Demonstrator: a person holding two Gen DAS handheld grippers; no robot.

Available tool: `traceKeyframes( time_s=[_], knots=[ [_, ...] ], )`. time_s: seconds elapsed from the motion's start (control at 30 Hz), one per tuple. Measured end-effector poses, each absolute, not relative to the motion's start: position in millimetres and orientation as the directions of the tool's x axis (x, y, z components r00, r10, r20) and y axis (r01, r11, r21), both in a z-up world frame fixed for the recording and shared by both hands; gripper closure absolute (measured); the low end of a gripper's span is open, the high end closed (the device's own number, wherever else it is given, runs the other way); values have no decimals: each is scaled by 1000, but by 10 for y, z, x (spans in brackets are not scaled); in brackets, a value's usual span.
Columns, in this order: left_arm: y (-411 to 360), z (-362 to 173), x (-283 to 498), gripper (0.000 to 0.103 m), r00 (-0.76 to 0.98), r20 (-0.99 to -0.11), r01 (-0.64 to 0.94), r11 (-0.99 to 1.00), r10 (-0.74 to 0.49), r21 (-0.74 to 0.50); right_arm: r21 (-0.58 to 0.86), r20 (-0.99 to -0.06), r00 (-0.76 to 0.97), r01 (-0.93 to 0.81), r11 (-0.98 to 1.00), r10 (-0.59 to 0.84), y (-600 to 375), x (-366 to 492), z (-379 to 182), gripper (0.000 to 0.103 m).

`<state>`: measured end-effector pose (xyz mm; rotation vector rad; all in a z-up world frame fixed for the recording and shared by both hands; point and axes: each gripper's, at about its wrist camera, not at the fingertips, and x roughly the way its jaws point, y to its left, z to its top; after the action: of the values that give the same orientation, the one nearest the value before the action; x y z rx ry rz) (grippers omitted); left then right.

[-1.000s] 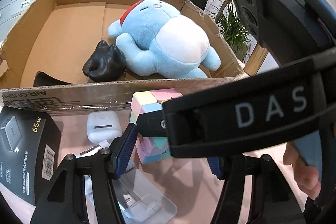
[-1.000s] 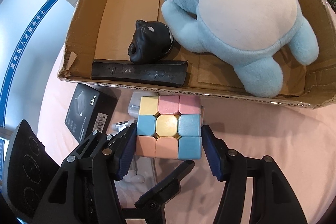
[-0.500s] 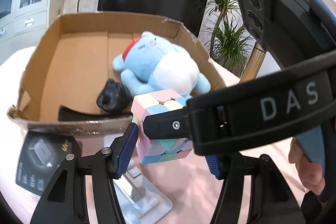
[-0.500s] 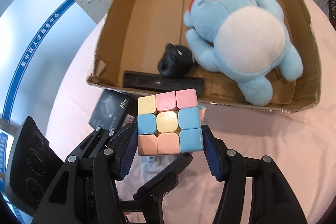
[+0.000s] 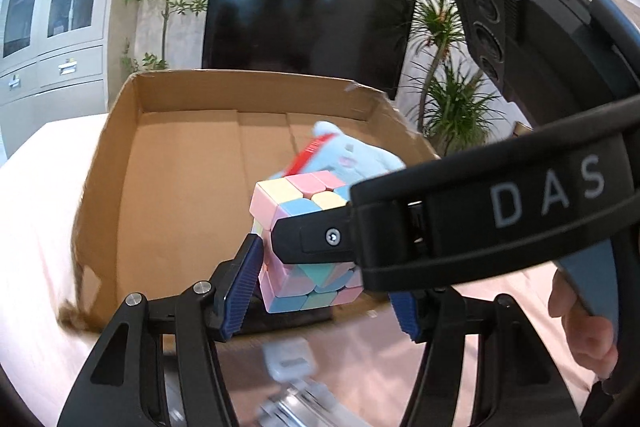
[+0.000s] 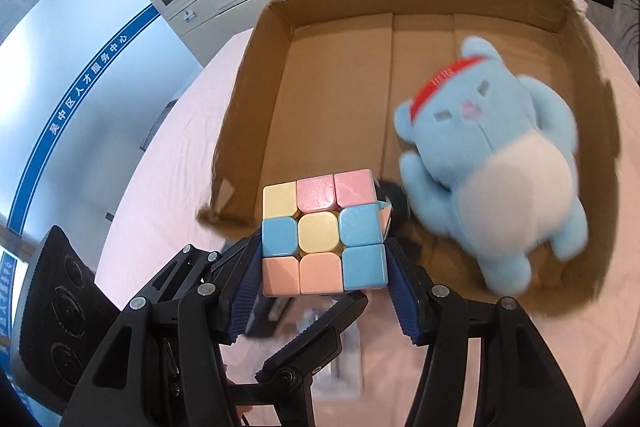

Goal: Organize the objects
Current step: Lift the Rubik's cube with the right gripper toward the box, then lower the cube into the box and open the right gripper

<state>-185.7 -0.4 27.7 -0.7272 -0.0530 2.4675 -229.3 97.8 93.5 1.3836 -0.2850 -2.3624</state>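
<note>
left gripper point(image 5: 320, 281) pinching puzzle cube point(image 5: 308, 239) | right gripper point(image 6: 322, 267) pinching same cube | change: both raised cube off table, now over cardboard box point(image 6: 340, 75) near edge, left of plush point(image 6: 492, 187) | next: lower inside

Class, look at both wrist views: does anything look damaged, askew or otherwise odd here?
Yes. The cardboard box has a torn, frayed near-left corner, and both grippers, left and right, clamp the same puzzle cube.
</note>
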Motion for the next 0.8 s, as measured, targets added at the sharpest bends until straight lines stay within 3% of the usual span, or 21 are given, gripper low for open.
traceKeyframes(
  time_s=[0.4, 0.6, 0.8],
  knots=[
    [-196, -76, -2487, 45, -650, -580, -431, -867, 491, -251, 379, -825, -360, 221, -899, -436, 655, -3092, 415, 46],
    [-266, -238, -2442, 33, -641, -609, -404, -880, 467, -251, 336, -833, -389, 207, -919, -392, 632, -3163, 377, 42],
    [-343, -98, -2242, 29, -673, -574, -407, -882, 465, -238, 351, -817, -415, 192, -916, -400, 753, -3091, 489, 38]
  ],
)
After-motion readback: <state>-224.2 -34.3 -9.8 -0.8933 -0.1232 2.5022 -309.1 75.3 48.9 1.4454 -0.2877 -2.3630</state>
